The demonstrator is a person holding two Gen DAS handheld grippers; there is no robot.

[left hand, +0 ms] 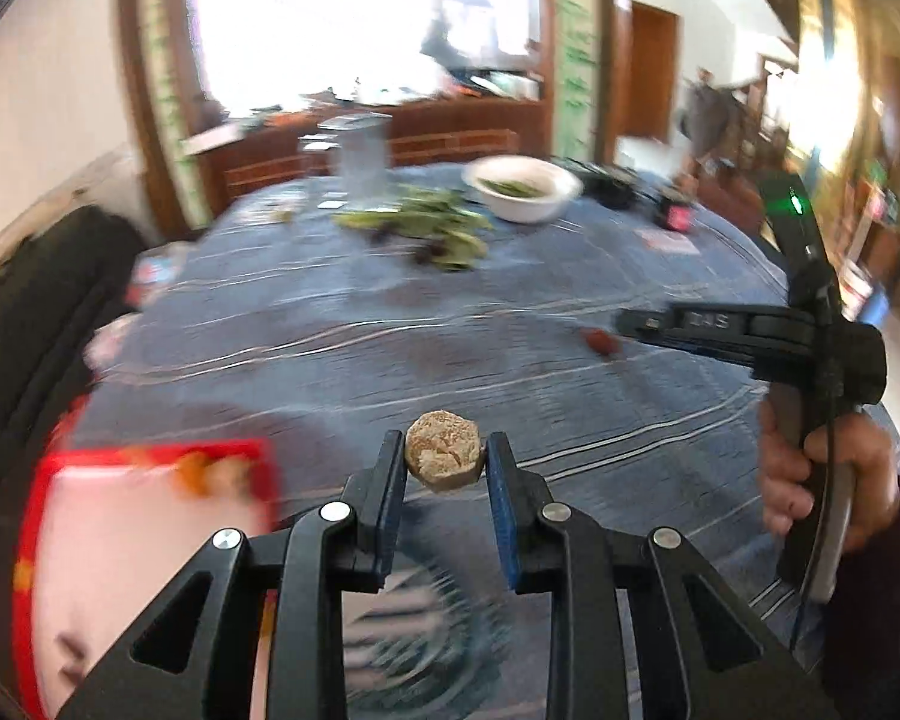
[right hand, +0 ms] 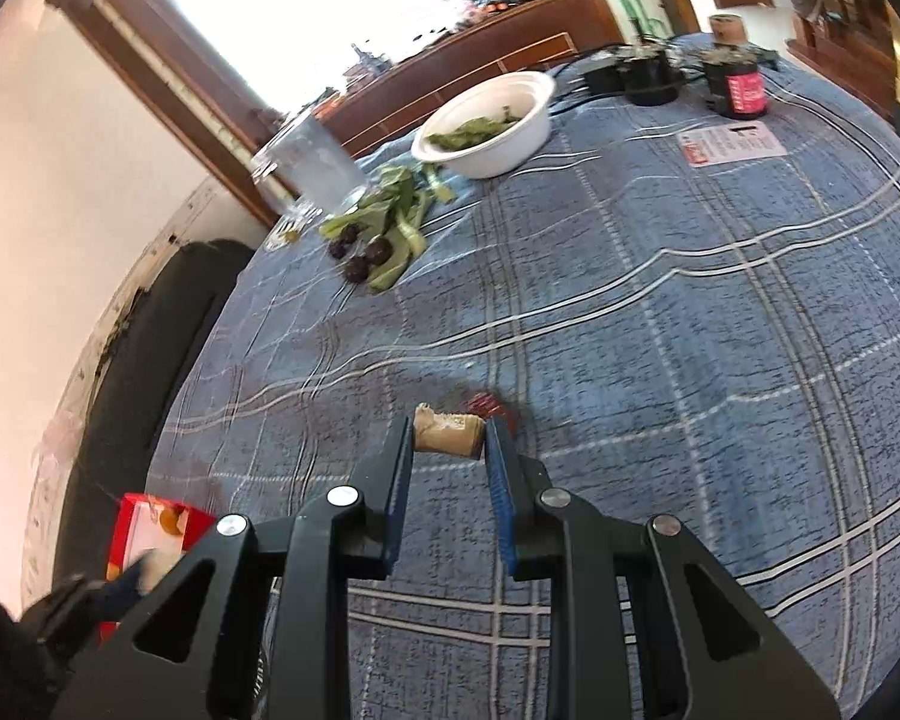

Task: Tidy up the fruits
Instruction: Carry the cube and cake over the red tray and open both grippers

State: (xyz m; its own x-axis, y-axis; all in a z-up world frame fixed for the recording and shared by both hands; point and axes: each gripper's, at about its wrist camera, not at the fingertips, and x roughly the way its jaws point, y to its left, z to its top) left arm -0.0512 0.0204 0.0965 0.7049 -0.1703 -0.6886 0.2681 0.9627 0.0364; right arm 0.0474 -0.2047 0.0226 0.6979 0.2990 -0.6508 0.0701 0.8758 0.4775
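Left gripper (left hand: pixel 444 459): closed on a tan, rough-surfaced round piece (left hand: pixel 444 450); both blue-padded fingers press its sides, and it sits raised above the cloth.
Right gripper (right hand: pixel 450 438): clamped on a second tan piece (right hand: pixel 450 435), a short cylinder lying sideways between the pads; its ragged end points left.
Right gripper, seen from the left wrist camera: its fingers extend leftward at the right edge of the frame, tips next to a small red fruit (left hand: pixel 600 341); the holding hand (left hand: pixel 810 480) grips the handle below.
Red fruit (right hand: pixel 489 405): lies on the cloth just beyond the right gripper's tips, partly hidden behind the held piece.
Table (right hand: pixel 660 330): covered by a blue plaid cloth.
Red tray (left hand: pixel 150 540): at the near left edge of the table, pale inside, with orange pieces along its far rim; blurred in the left wrist view.
White bowl (right hand: pixel 492 120): at the far side of the table, holding green pods.
Loose greens (right hand: pixel 396 210): lie on the cloth just left of the bowl, with three dark round fruits (right hand: pixel 360 255) among them.
Clear container (right hand: pixel 318 162): stands behind the greens.
Dark jar with red label (right hand: pixel 741 87): far right of the table, near black cabled equipment.
White-and-red card (right hand: pixel 732 144): flat on the cloth in front of the jar.
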